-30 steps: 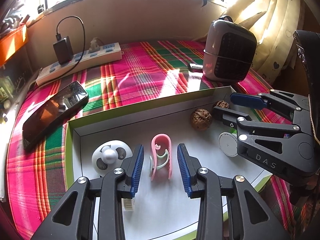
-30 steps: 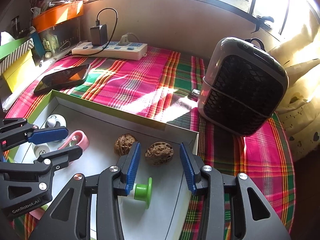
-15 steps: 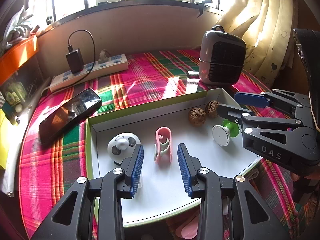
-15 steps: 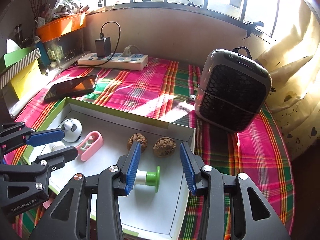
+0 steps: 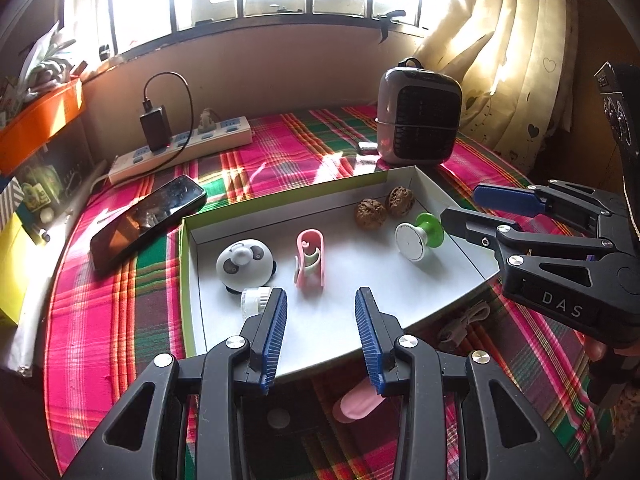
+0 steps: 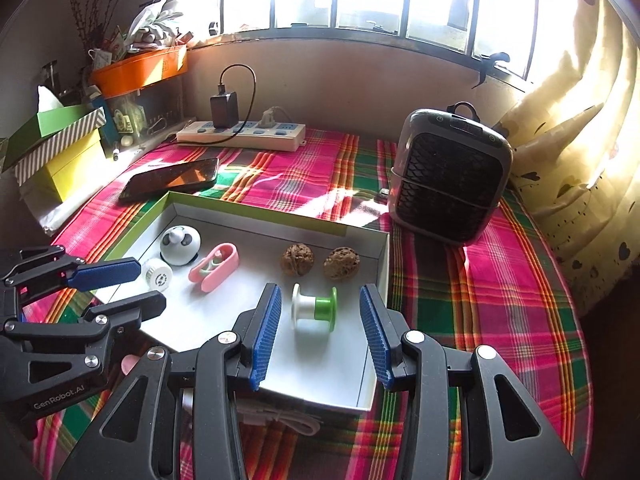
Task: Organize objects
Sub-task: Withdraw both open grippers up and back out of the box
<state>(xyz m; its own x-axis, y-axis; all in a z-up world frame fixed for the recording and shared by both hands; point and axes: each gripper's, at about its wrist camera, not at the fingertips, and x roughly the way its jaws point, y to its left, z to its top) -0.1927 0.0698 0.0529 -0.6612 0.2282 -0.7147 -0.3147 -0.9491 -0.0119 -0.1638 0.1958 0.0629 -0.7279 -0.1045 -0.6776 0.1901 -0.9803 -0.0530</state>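
walnuts (image 6: 318, 261) in tray (image 6: 256, 209), phone (image 6: 170, 181) behind

left tool (image 5: 321, 332): black frame, blue ribbed pads, silver screws | right tool (image 6: 319, 330): same, "DAS" lettering

A: How does the left gripper (image 5: 321, 334) stand?

B: Its blue-padded jaws are parted with nothing between them, and it points forward and downward.

A: And the right gripper (image 6: 320, 334)?

B: The same: jaws apart, pads pressing on nothing, tilted down. It sits to the right of the left one, both side by side at the near edge.

A: Any hand visible?

B: Only fingertips (image 5: 594, 348) below the right gripper's body.
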